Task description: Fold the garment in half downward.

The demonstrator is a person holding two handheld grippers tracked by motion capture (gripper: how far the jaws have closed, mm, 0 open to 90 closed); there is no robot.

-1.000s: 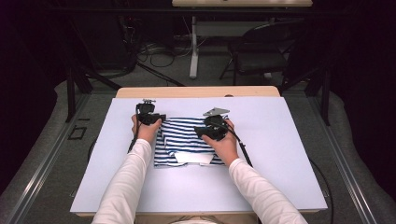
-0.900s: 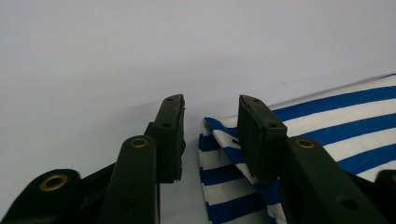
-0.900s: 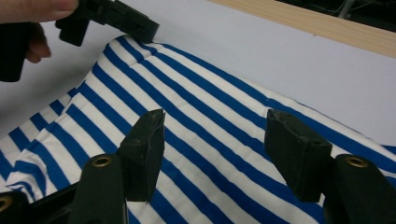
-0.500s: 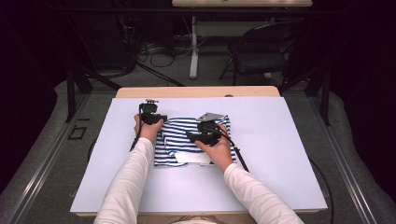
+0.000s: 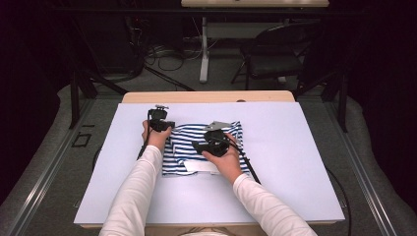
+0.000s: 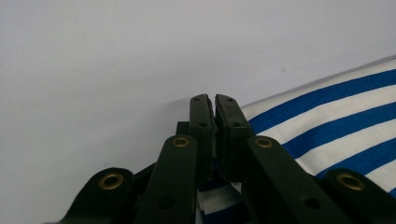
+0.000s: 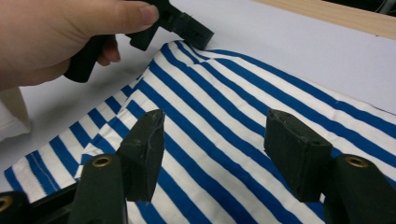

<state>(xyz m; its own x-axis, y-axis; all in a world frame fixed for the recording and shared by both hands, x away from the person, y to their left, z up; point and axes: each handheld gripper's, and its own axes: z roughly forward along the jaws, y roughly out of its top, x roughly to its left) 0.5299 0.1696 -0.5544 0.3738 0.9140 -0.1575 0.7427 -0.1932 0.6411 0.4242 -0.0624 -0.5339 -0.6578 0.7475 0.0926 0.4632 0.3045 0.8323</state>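
The right gripper (image 5: 199, 145) has swung in from the striped cloth's (image 5: 189, 145) right edge to above its middle — jaws spread wide. The left gripper (image 5: 161, 126) barely shifted at the cloth's far-left corner.

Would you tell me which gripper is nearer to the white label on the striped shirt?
Right. The right gripper hovers just above the white label; the left gripper sits at the shirt's far corner.

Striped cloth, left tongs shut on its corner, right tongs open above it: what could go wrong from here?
1. The left tongs pinch only the far corner of the striped cloth; a pull may slip it free.
2. The right tongs hover open over flat fabric, so closing could grab several folded layers, or none.
3. Dragging may undo the fold on the white table cover.
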